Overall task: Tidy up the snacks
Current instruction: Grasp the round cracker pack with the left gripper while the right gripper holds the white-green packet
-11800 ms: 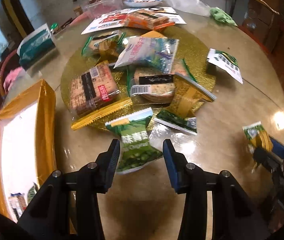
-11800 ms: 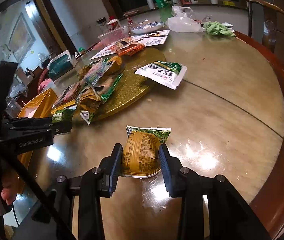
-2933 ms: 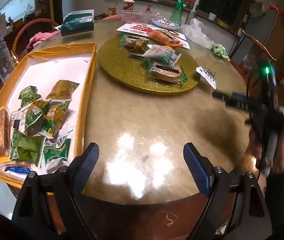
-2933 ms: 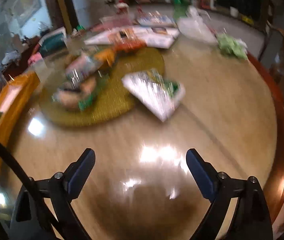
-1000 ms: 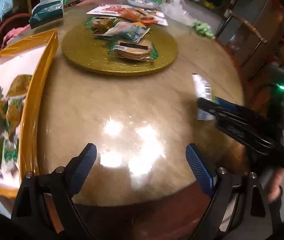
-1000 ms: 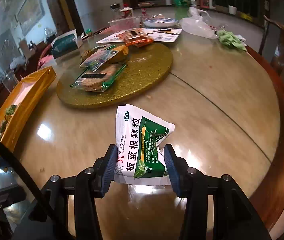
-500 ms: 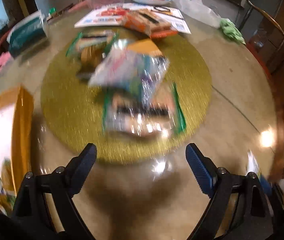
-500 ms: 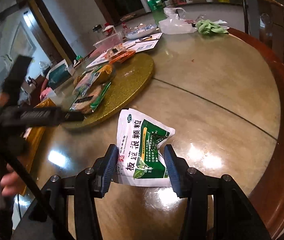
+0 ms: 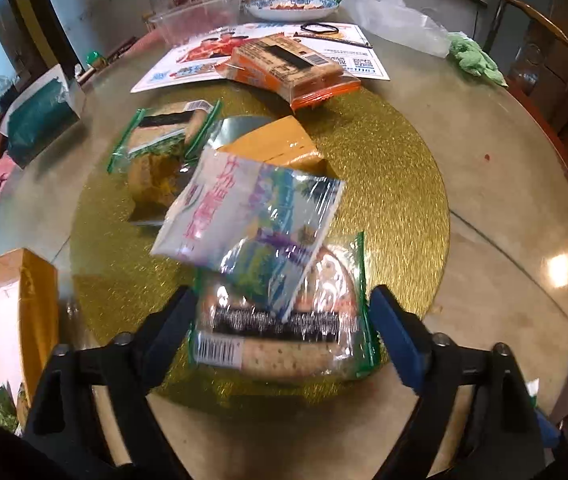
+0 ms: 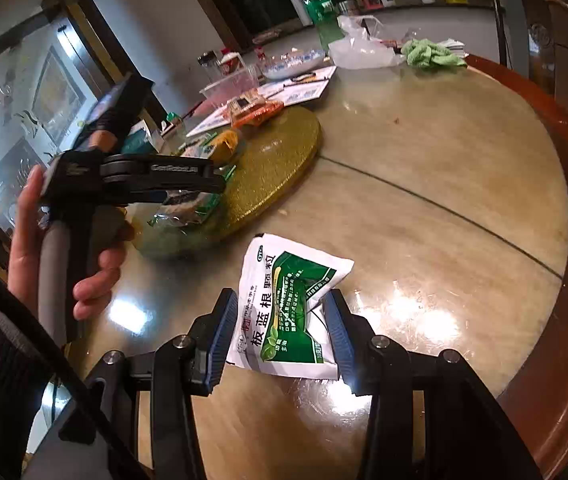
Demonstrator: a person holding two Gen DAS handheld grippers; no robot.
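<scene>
Left claw [image 9: 280, 320] straddles a clear-wrapped cracker pack [image 9: 284, 332] at the near edge of the glittery gold round mat [image 9: 396, 184]; jaws just closing, pads not clearly pressing. Right claw [image 10: 280, 336] grips a crinkled green-white sachet [image 10: 288, 308] on the glossy table [image 10: 444, 160], with bare room to its right.
</scene>
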